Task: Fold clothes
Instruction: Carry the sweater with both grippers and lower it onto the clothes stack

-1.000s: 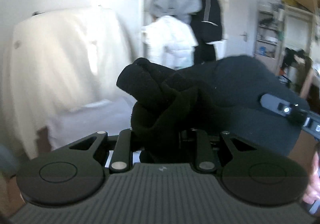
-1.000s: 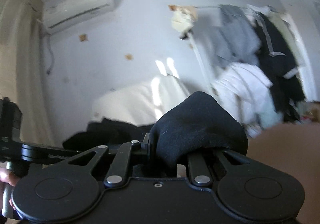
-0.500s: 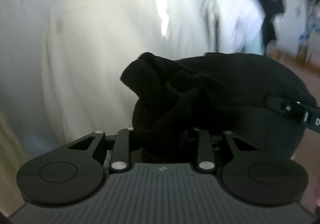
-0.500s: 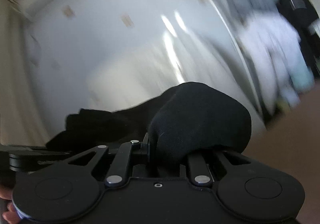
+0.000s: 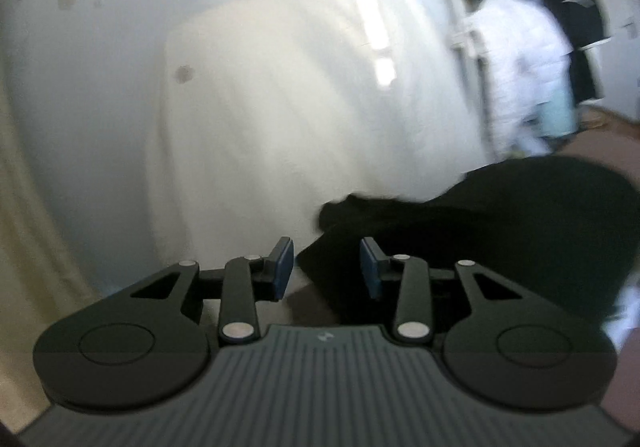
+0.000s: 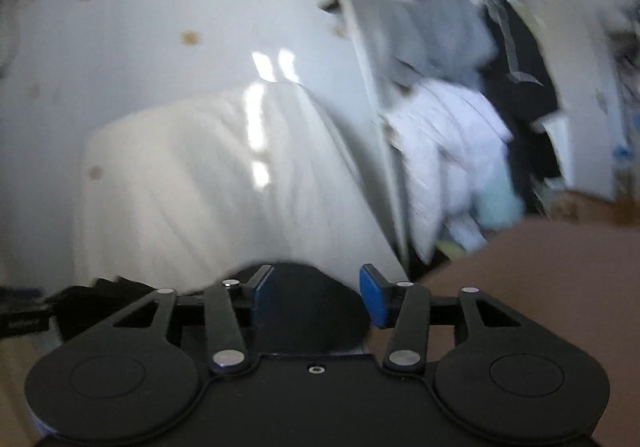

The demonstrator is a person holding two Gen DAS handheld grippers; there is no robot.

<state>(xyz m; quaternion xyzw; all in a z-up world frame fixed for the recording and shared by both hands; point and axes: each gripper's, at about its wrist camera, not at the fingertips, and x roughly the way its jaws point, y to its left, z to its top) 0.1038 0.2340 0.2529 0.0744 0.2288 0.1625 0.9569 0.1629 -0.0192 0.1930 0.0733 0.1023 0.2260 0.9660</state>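
Note:
A black garment [image 5: 500,223] lies bunched low and to the right in the left wrist view. One edge of it reaches in between the blue pads [image 5: 282,267] of my left gripper [image 5: 326,267]. Those jaws are opening and the pads stand clear of the cloth. In the right wrist view a rounded fold of the same black garment [image 6: 316,311] sits between the blue pads [image 6: 372,299] of my right gripper [image 6: 316,297]. Its jaws are opening too, and the cloth hangs loose between them. More black cloth [image 6: 100,295] trails off to the left.
A large shape draped in a white sheet [image 5: 300,107] stands against the wall ahead. To its right a rack [image 6: 440,67] holds hanging grey, white and black clothes. A brown surface [image 6: 540,287] spreads at the lower right.
Both grippers were shut on bunched black cloth; now both have opened and the cloth has sunk lower. Both views have swung across the room and tipped down.

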